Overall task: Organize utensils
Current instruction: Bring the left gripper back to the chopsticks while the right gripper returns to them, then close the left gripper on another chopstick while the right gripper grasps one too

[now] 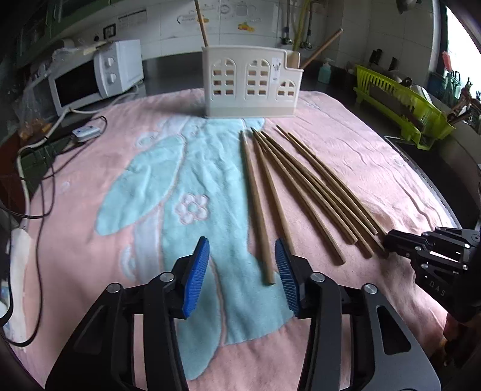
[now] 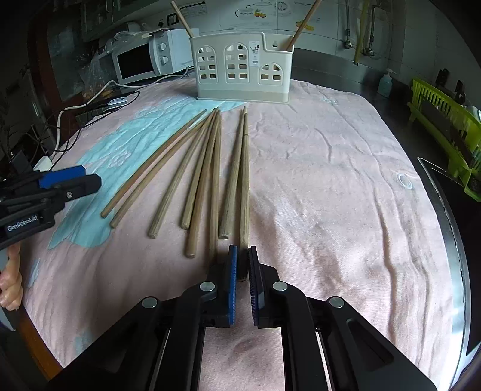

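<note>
Several wooden chopsticks [image 1: 303, 186] lie fanned on a pink and blue towel [image 2: 330, 180], in front of a cream utensil holder [image 1: 249, 87] [image 2: 240, 69] that holds two upright chopsticks [image 2: 303, 24]. My left gripper [image 1: 242, 270] is open. The near end of the leftmost chopstick [image 1: 258, 207] lies between its blue pads [image 1: 198, 270], close to the right one and not squeezed. My right gripper [image 2: 243, 264] is shut on the near end of the rightmost chopstick [image 2: 244, 180]. Each gripper shows in the other's view: the right gripper [image 1: 390, 240] and the left gripper [image 2: 75, 180].
A white microwave [image 1: 99, 81] and cables [image 1: 45, 144] sit at the back left. A green dish rack [image 1: 402, 102] and a soap bottle [image 2: 384, 82] stand at the right. The towel's right side ends at a metal counter edge [image 2: 451, 228]. A person's hand [image 2: 10, 279] grips the left handle.
</note>
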{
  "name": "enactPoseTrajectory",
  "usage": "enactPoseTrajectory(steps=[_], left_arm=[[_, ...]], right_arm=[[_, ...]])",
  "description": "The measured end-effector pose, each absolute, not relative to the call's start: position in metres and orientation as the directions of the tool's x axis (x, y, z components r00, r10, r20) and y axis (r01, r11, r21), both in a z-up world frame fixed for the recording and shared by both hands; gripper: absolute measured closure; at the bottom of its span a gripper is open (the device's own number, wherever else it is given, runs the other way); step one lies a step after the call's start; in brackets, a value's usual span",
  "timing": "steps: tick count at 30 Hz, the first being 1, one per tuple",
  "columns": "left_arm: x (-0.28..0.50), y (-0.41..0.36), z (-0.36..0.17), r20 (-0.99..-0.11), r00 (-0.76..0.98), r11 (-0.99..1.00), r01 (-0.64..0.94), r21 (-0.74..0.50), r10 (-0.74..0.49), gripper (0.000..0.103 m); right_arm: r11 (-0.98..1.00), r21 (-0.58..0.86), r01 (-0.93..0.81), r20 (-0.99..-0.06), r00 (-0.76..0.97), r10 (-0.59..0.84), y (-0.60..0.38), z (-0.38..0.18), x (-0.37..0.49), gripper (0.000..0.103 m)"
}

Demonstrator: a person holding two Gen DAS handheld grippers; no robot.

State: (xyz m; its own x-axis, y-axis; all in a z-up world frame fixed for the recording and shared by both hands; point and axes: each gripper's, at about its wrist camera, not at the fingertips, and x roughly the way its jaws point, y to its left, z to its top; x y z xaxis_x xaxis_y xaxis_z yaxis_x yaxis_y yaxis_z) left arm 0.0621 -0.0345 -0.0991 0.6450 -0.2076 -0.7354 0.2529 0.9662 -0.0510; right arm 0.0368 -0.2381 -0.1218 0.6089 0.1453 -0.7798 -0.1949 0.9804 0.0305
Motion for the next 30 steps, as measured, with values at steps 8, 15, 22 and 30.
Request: enactPoseTrajectory(steps=[8, 15, 22, 30], left_arm=[[0.078, -0.05, -0.118, -0.769, 0.589, 0.954, 0.285, -0.093, -0.25, 0.074], [0.084, -0.057, -0.124, -0.779, 0.575, 0.953, 0.289, -0.091, -0.249, 0.075], [0.087, -0.056, -0.123, -0.78, 0.581, 0.957, 0.282, -0.075, -0.232, 0.085], [0.087, -0.058, -0.123, -0.786, 0.584, 0.962, 0.269, -0.048, -0.203, 0.093]], right_arm=[[0.984, 0.035, -0.176, -0.781, 0.609, 0.136, -0.248, -0.123, 0.038, 0.096], [0.983, 0.041, -0.179, -0.782, 0.607, 0.143, -0.248, -0.124, 0.04, 0.096], [0.983, 0.034, -0.18, -0.781, 0.609, 0.138, -0.246, -0.124, 0.041, 0.095], [0.983, 0.04, -0.177, -0.779, 0.611, 0.141, -0.247, -0.124, 0.041, 0.096]])
